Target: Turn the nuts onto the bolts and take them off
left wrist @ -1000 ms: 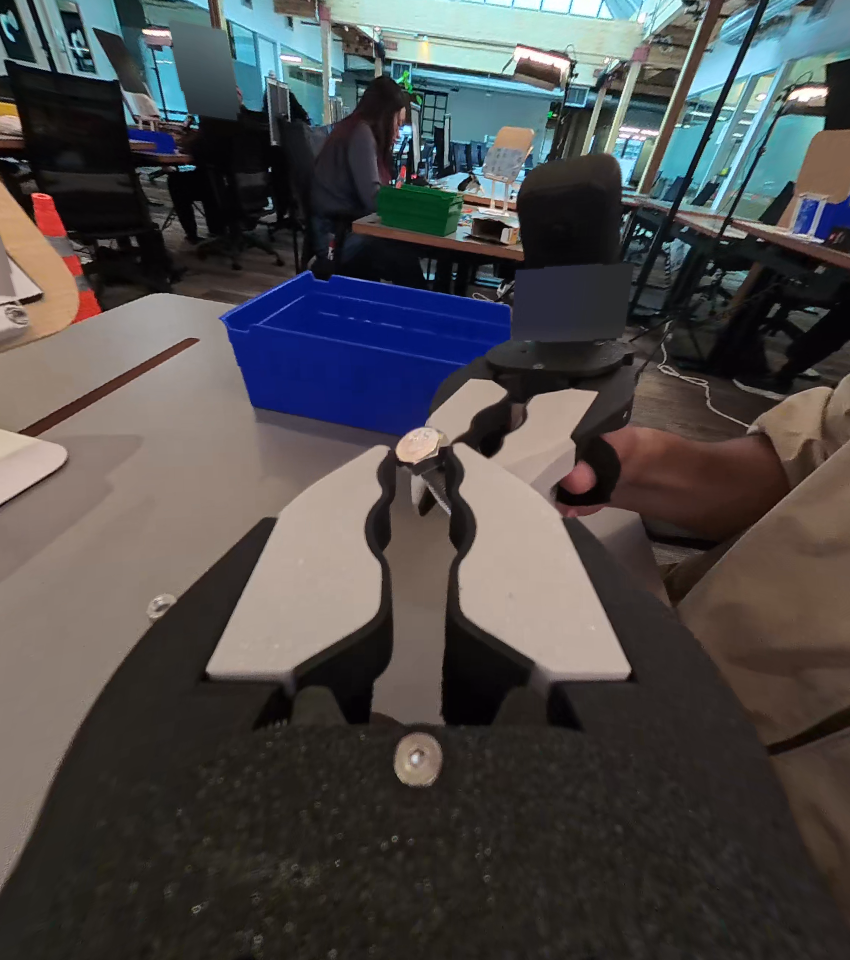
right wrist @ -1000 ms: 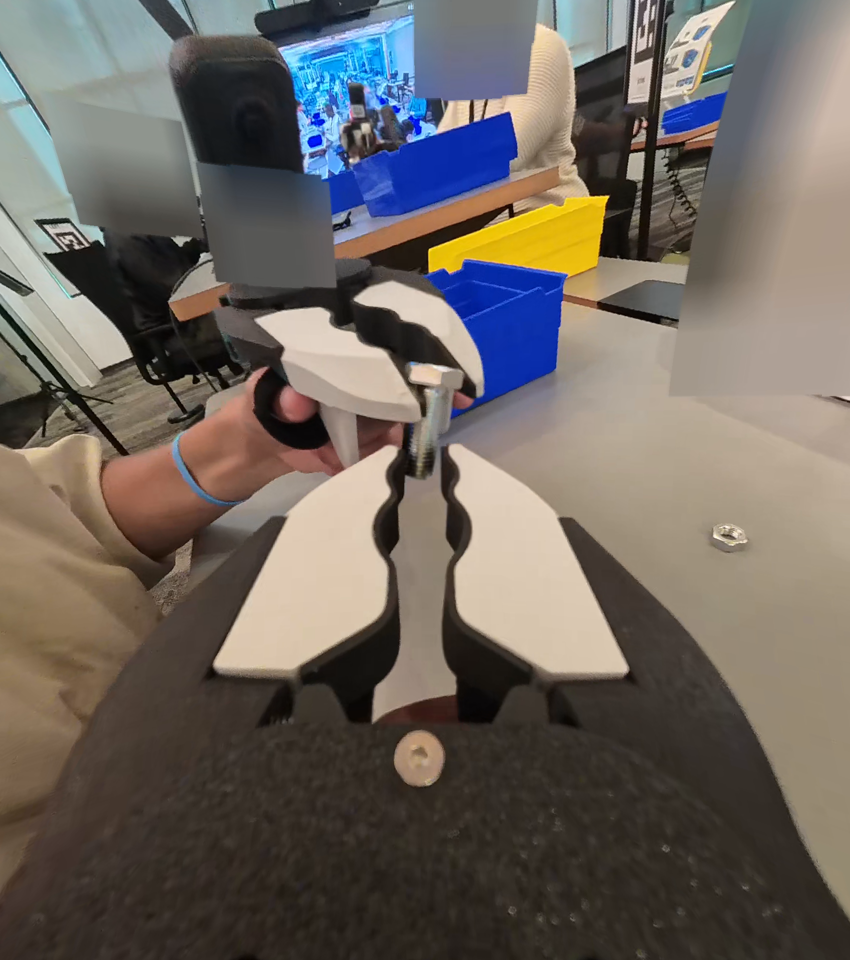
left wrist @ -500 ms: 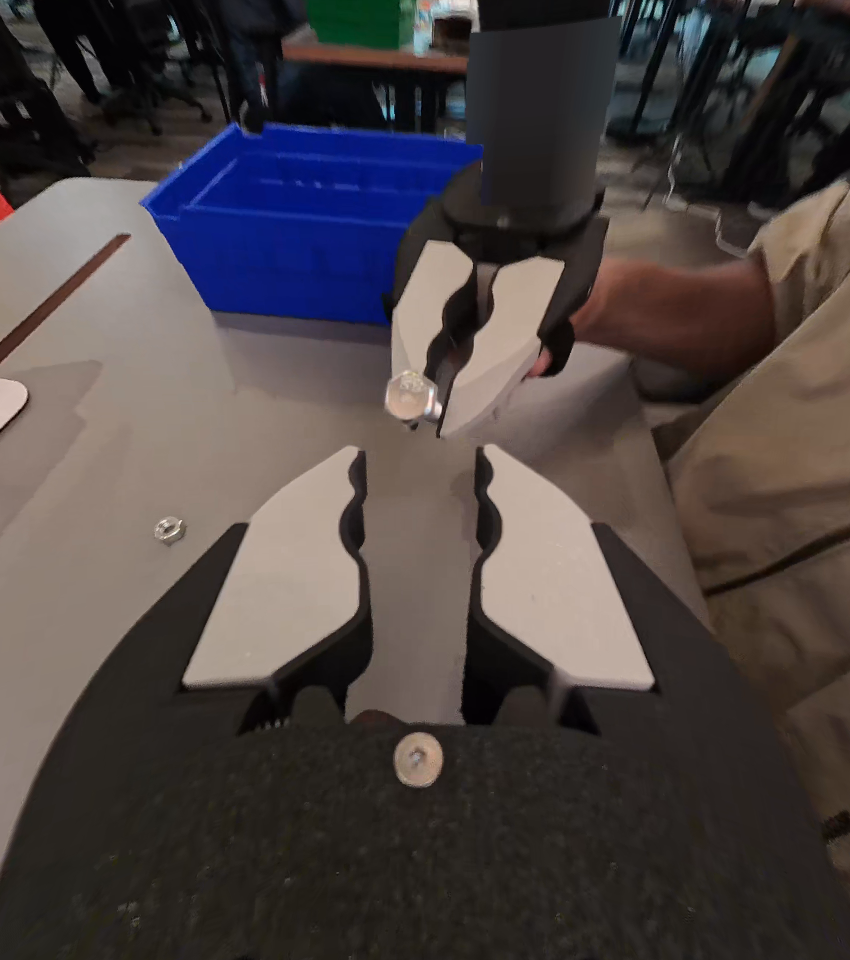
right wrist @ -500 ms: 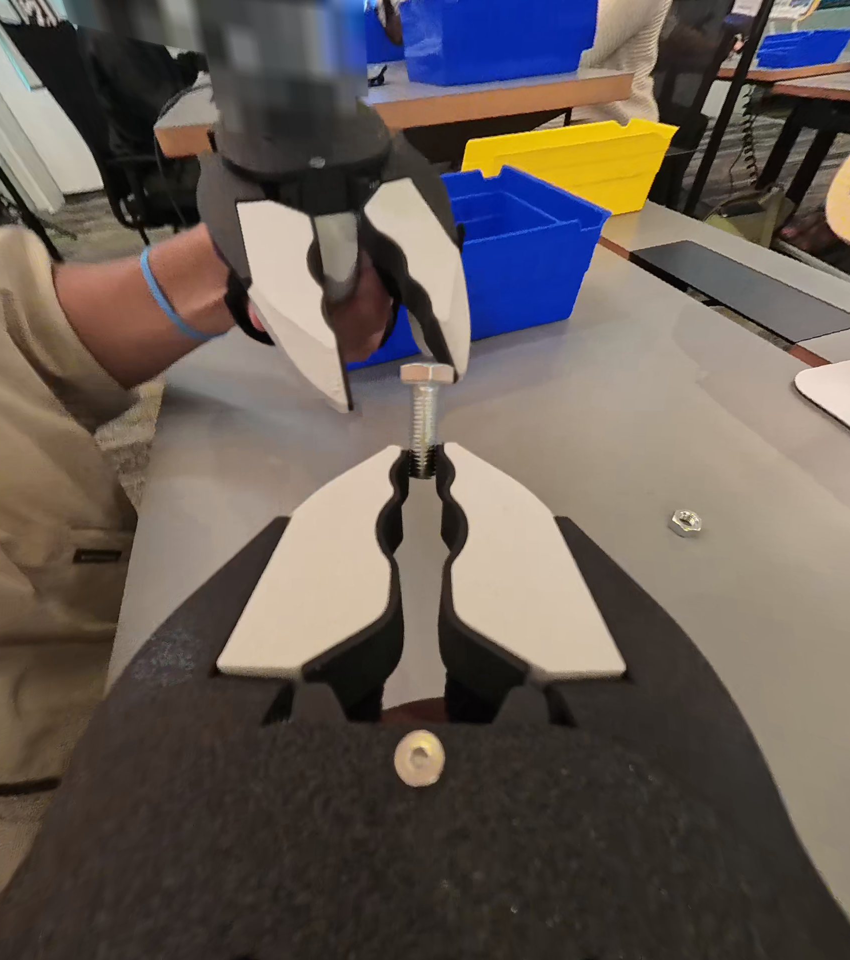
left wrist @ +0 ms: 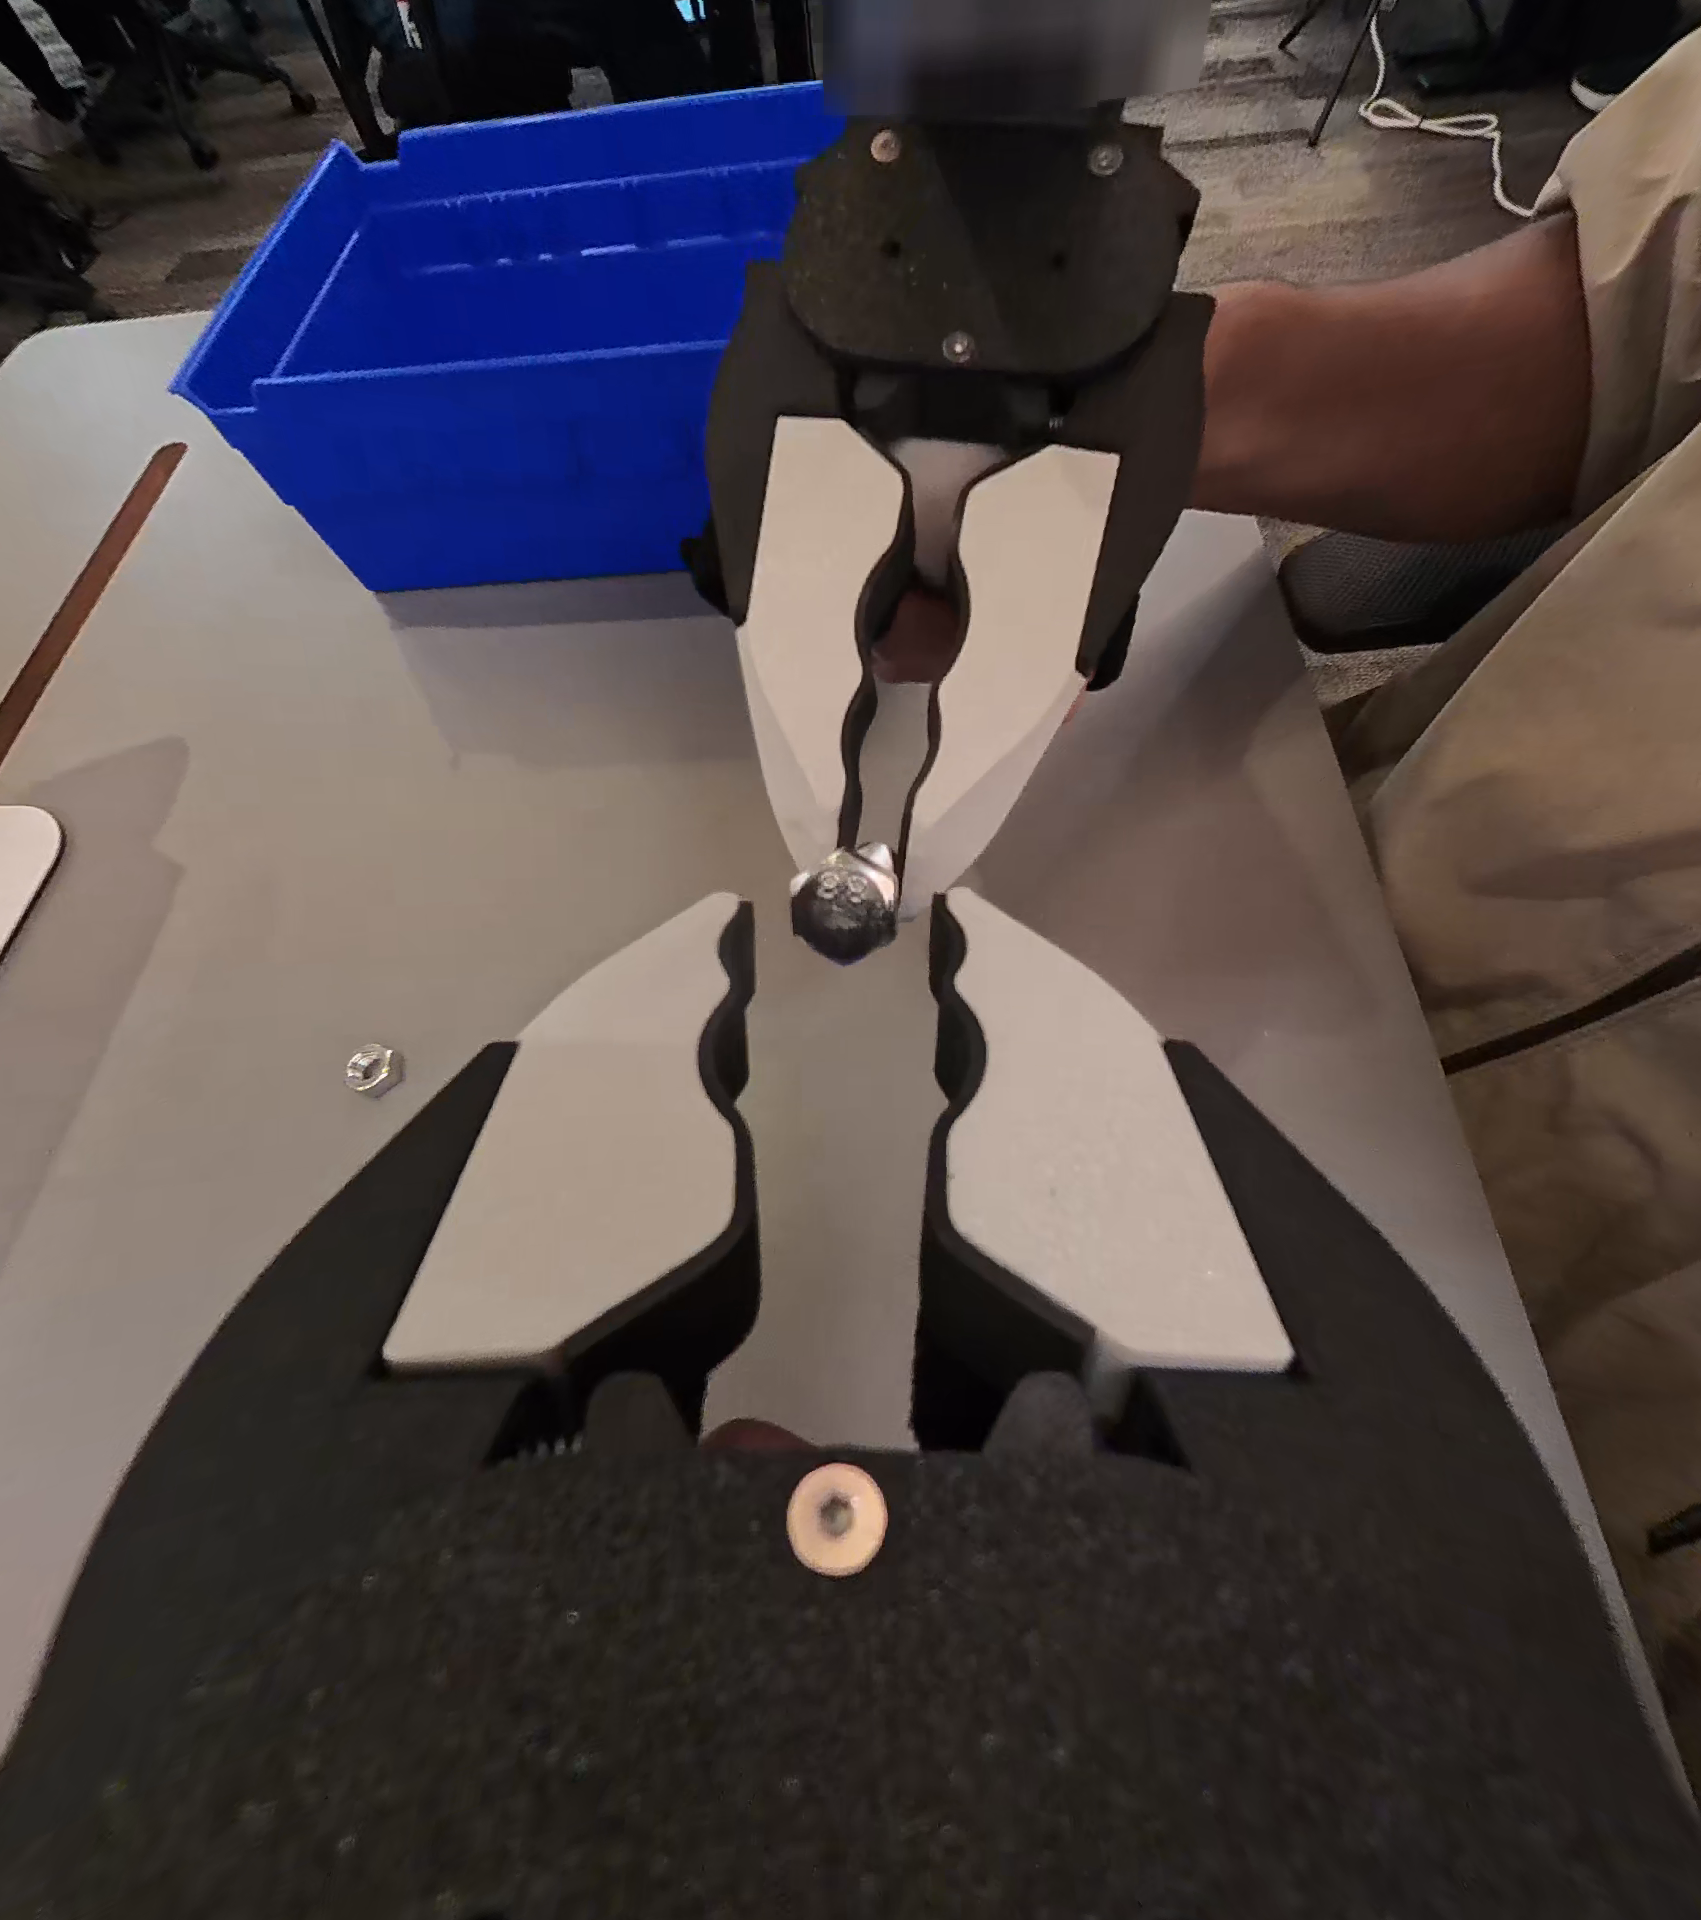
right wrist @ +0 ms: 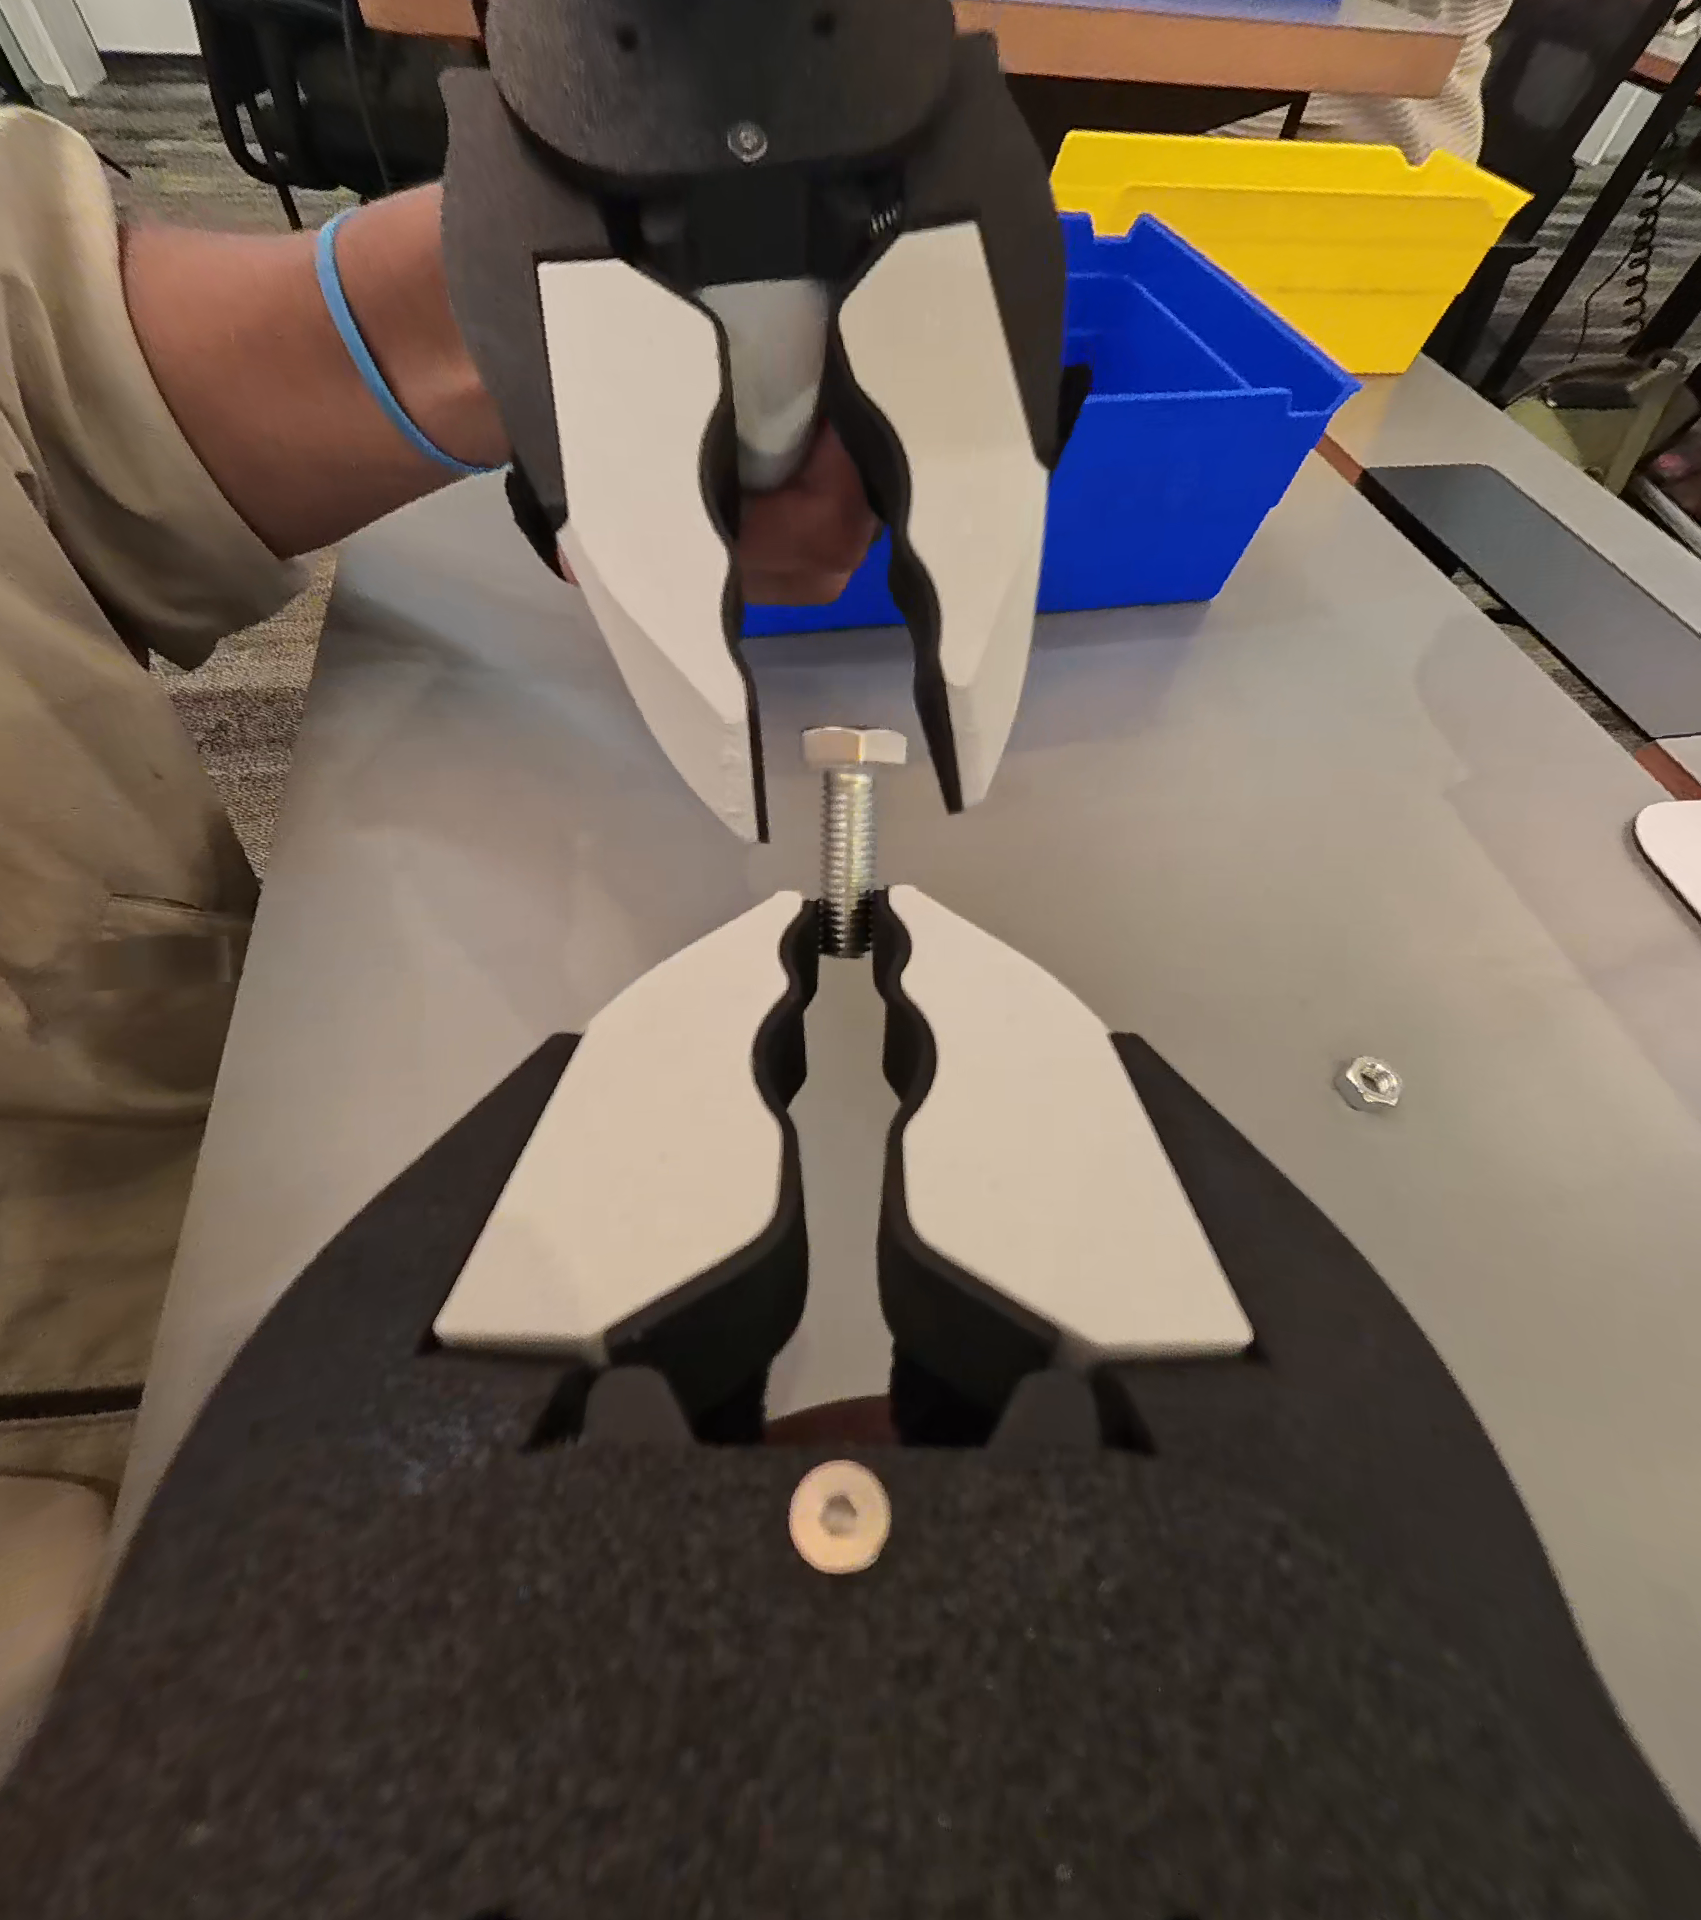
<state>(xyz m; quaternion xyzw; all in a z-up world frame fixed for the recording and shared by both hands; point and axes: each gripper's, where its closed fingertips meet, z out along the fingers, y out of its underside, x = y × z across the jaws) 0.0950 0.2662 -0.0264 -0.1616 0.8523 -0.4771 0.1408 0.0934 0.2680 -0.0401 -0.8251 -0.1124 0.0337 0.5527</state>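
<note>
Bolt pinched in your right gripper, nut lying loose on the worktop

You are holding the hex bolt (right wrist: pixel 851 831) by the lower end of its threaded shank, the right gripper (right wrist: pixel 848 925) having its jaws pressed in on it so the head is pointing up and away from you. Your left gripper (left wrist: pixel 841 920) is facing it with jaws spread and holding nothing, its tips either side of the bolt head without touching. The hex nut (left wrist: pixel 374 1068) is resting flat on the grey worktop (left wrist: pixel 410 810), well apart from both tools, in front of the blue bin (left wrist: pixel 472 436). The grip is only covering a short stretch of thread near the tips, so any sideways knock from the left gripper could be tilting or slipping the bolt free. A flat nut is also likely to skid when pinched.
</note>
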